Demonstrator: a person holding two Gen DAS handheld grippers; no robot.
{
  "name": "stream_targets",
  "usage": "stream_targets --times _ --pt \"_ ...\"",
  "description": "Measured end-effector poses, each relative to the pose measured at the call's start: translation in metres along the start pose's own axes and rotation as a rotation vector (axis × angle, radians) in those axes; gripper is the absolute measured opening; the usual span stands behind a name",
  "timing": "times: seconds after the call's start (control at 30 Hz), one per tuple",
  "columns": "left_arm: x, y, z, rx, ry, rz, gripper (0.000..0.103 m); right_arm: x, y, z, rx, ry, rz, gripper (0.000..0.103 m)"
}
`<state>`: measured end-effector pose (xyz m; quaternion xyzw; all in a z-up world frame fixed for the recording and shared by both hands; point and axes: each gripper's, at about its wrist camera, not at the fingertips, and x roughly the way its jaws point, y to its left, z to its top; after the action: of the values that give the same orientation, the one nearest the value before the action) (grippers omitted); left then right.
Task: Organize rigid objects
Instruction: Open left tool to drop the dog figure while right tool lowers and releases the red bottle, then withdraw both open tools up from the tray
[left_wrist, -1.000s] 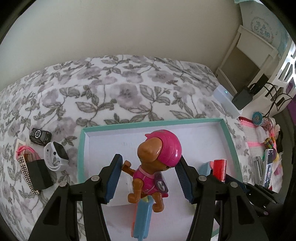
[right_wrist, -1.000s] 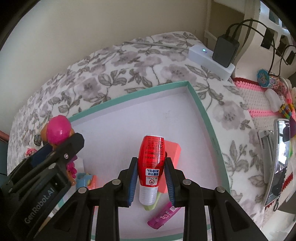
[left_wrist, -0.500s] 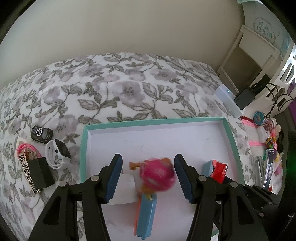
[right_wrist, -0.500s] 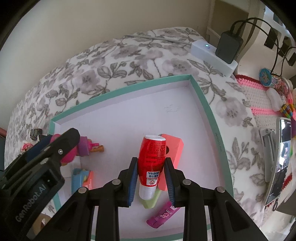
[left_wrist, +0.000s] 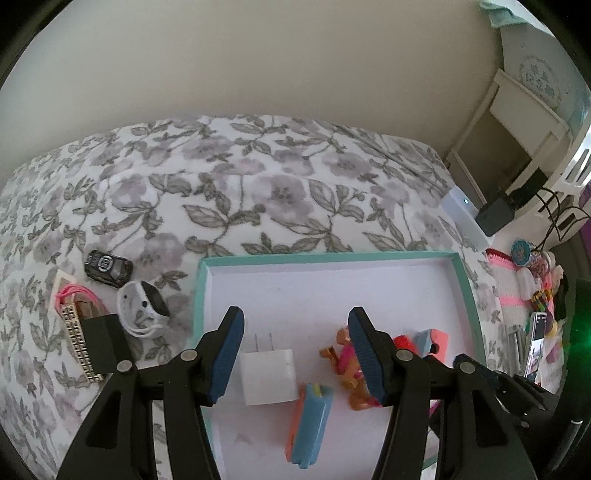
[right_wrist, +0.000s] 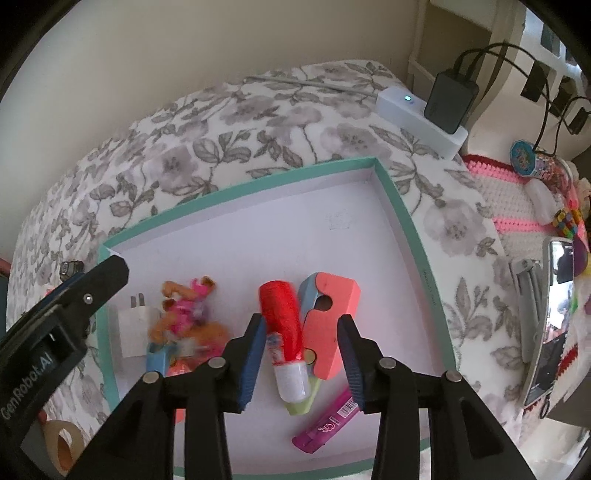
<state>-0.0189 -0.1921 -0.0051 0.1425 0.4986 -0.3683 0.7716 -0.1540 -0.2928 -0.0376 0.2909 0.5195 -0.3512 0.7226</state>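
A teal-rimmed white tray (left_wrist: 332, 257) (right_wrist: 240, 186) lies on the floral bedspread. My left gripper (left_wrist: 295, 354) is open and empty above it. A pink dog figure (left_wrist: 345, 363) (right_wrist: 184, 314) lies on its side in the tray, partly hidden by my right finger. My right gripper (right_wrist: 301, 354) is open; a red bottle with a white cap (right_wrist: 284, 332) lies between its fingers on the tray floor. Also in the tray are a white charger plug (left_wrist: 267, 376) (right_wrist: 131, 330), a blue-orange case (left_wrist: 310, 424) and a coral-blue block (right_wrist: 327, 314).
A toy car (left_wrist: 108, 268), a white smartwatch (left_wrist: 142, 308) and a black-patterned item (left_wrist: 86, 341) lie left of the tray. A pink tube (right_wrist: 327, 424) lies at the tray's front. A white power strip (right_wrist: 421, 122) and a phone (right_wrist: 550, 317) are on the right.
The pink dog figure dropped from between my left fingers and lies in the tray. My right gripper opened and let go of the red bottle, which now lies in the tray.
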Motion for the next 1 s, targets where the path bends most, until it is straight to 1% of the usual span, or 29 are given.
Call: stream_targets --times 0.2,0.27,0.33,0.43,0.53,0.57,0.6,0.63,0.7,0.73,0.77,0.83,0.9,1.0 --pt "-0.013 0.010 0.005 -0.025 -0.034 0.023 0.061 -0.020 0.004 0.004 -0.011 -0.047 -0.001 0.043" --pt "-0.017 0.013 0.006 -0.028 -0.044 0.038 0.062 -0.026 0.005 0.005 -0.012 -0.061 0.000 0.045" --pt "-0.020 0.016 0.007 -0.032 -0.050 0.054 0.062 -0.029 0.007 0.005 -0.011 -0.071 -0.002 0.056" --pt "-0.020 0.021 0.007 -0.040 -0.047 0.069 0.063 -0.030 0.009 0.005 -0.014 -0.077 -0.008 0.058" --pt "-0.015 0.025 0.006 -0.047 -0.039 0.090 0.066 -0.026 0.010 0.005 -0.014 -0.071 -0.010 0.066" --pt "-0.014 0.026 0.006 -0.049 -0.034 0.098 0.072 -0.024 0.011 0.004 -0.015 -0.066 -0.009 0.067" --pt "-0.013 0.027 0.005 -0.051 -0.031 0.105 0.082 -0.023 0.011 0.004 -0.016 -0.063 -0.007 0.069" --pt "-0.011 0.028 0.004 -0.055 -0.031 0.112 0.084 -0.022 0.011 0.003 -0.016 -0.062 -0.006 0.074" --pt "-0.010 0.031 0.003 -0.057 -0.031 0.125 0.085 -0.020 0.012 0.003 -0.018 -0.064 -0.003 0.080" --pt "-0.009 0.032 0.003 -0.058 -0.032 0.136 0.086 -0.020 0.013 0.002 -0.018 -0.064 -0.001 0.081" --pt "-0.008 0.033 0.003 -0.058 -0.034 0.146 0.089 -0.019 0.013 0.002 -0.019 -0.064 0.001 0.082" --pt "-0.007 0.035 0.002 -0.060 -0.037 0.161 0.089 -0.018 0.013 0.002 -0.021 -0.064 0.005 0.089" --pt "-0.006 0.037 0.001 -0.064 -0.035 0.166 0.090 -0.016 0.013 0.001 -0.023 -0.064 0.008 0.094" --pt "-0.005 0.040 0.001 -0.071 -0.036 0.176 0.090 -0.016 0.013 0.002 -0.023 -0.065 0.016 0.095"
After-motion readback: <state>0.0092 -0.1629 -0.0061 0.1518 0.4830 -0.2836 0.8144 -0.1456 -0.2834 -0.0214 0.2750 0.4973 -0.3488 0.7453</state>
